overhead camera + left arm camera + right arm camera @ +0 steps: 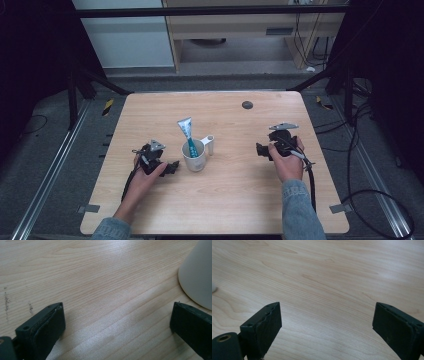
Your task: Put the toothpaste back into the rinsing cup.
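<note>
A white mug [194, 156] stands upright near the middle of the wooden table [220, 200], its handle pointing back right. A teal and silver toothpaste tube [187, 133] stands in it, flat end up. My left gripper [172, 166] rests low on the table just left of the mug, open, with bare wood between its jaws. In the left gripper view that gripper [117, 322] is spread wide and the mug's white wall [197, 277] sits at the upper right. My right gripper [260, 149] is held right of the mug, pointing left, and in the right gripper view it [325, 322] stands open over bare wood.
A small dark round disc [247, 104] sits in the tabletop near the back edge. Cables trail off the right side of the table to the floor. Black frame bars stand behind the table's far corners.
</note>
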Tool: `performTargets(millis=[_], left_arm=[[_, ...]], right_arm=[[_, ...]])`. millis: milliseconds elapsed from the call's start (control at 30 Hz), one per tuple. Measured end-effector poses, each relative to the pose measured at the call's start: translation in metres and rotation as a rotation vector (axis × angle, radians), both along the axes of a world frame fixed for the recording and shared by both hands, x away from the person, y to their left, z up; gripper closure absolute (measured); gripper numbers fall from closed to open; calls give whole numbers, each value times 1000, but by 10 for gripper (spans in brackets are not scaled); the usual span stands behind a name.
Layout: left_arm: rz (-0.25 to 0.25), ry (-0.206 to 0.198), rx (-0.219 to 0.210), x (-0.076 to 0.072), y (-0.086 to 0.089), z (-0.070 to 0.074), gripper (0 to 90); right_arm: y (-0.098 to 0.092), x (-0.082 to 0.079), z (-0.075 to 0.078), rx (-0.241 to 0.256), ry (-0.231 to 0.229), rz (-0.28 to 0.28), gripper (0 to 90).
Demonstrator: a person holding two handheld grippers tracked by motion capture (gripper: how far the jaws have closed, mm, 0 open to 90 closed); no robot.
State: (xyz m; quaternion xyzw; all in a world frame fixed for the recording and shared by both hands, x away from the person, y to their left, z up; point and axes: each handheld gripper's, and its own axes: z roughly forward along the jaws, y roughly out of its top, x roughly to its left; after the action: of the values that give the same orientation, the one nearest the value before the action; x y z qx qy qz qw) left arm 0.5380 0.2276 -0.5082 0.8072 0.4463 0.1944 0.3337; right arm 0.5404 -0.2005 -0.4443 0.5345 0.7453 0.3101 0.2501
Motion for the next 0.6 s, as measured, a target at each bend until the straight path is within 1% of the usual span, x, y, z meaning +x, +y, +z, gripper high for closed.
performTargets(millis=[133, 200, 267, 333, 533, 600], left_arm=[[0, 0, 0, 0, 0, 0, 0], [0, 0, 0, 0, 0, 0, 0], [-1, 1, 1, 0, 0, 0, 0], [-1, 1, 2, 0, 0, 0, 0], [-1, 1, 2, 0, 0, 0, 0], [-1, 0, 2, 0, 0, 0, 0]], right_arm=[[-12, 3, -12, 25, 28, -31, 90], [-15, 2, -18, 25, 31, -38, 97], [-19, 1, -24, 14, 22, -47, 104], [-21, 1, -30, 30, 26, -49, 104], [-26, 0, -45, 53, 58, -66, 104], [-28, 0, -47, 76, 54, -73, 104]])
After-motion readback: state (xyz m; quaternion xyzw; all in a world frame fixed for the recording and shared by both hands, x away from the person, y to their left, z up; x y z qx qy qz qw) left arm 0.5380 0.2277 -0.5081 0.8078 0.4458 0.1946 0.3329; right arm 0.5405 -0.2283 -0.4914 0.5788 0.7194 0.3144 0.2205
